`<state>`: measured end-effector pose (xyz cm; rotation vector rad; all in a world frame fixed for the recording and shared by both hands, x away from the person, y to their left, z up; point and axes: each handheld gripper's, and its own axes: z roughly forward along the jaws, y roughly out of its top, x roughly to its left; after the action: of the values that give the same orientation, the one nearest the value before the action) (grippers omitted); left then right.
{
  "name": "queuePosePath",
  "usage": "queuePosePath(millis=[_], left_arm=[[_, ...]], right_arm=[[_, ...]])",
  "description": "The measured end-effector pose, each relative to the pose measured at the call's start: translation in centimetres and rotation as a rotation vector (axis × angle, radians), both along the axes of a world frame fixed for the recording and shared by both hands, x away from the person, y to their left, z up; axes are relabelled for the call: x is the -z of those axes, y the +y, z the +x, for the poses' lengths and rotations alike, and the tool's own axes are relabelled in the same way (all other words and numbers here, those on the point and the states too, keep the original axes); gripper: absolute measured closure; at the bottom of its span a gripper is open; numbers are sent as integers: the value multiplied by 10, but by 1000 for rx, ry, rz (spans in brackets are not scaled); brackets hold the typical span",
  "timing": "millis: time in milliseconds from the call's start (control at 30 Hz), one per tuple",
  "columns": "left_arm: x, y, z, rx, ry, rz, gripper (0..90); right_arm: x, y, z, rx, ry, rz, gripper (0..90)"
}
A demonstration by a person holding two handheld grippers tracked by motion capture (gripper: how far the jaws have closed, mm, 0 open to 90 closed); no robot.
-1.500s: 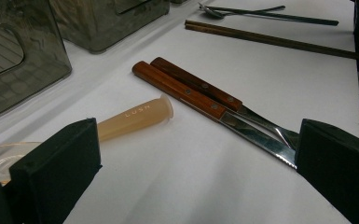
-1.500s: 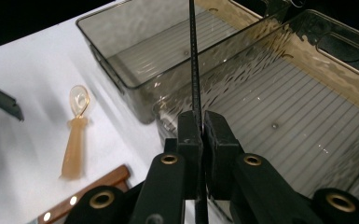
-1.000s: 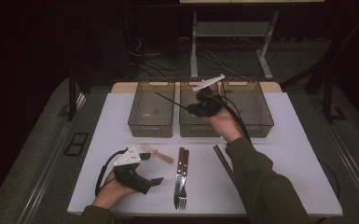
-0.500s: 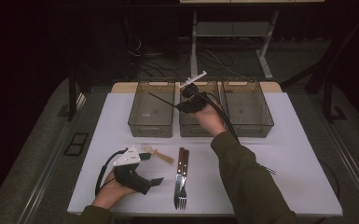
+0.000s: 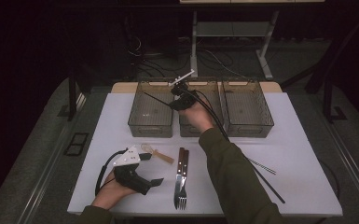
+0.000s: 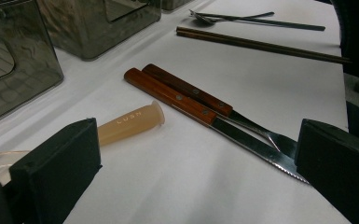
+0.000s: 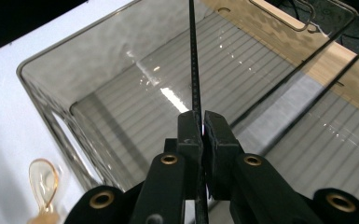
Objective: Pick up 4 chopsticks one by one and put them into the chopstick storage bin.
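While my right gripper [image 7: 200, 126] hangs over the left bin [image 5: 151, 122], jaws pinched tight on a black chopstick [image 7: 194, 65], I judge this the drop-off; next I lower and release. My left gripper [image 5: 145, 178] rests wide open, empty.

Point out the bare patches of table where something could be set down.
Free: the white table between the right bin and the chopstick, and its left strip between the left bin and the left hand-held gripper. Crowded: the front middle, where plastic spoon, knife and fork lie close together.
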<state>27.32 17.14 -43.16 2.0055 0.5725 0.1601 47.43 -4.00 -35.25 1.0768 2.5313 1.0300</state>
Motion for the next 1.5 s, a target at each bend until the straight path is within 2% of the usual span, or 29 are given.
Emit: queuePosePath(millis=[233, 567, 800, 1100, 1500], left_arm=[[-2, 0, 0, 8, -14, -4, 0], [-2, 1, 0, 11, -13, -9, 0], [-3, 0, -1, 12, -14, -10, 0], [-3, 0, 0, 13, -14, -10, 0], [-3, 0, 0, 15, -15, -8, 0]], right_arm=[[8, 12, 8, 27, 25, -10, 859], [7, 31, 14, 49, 23, -17, 859], [9, 37, 16, 62, 23, -21, 858], [13, 41, 17, 51, 31, -26, 848], [7, 34, 17, 62, 27, 12, 692]])
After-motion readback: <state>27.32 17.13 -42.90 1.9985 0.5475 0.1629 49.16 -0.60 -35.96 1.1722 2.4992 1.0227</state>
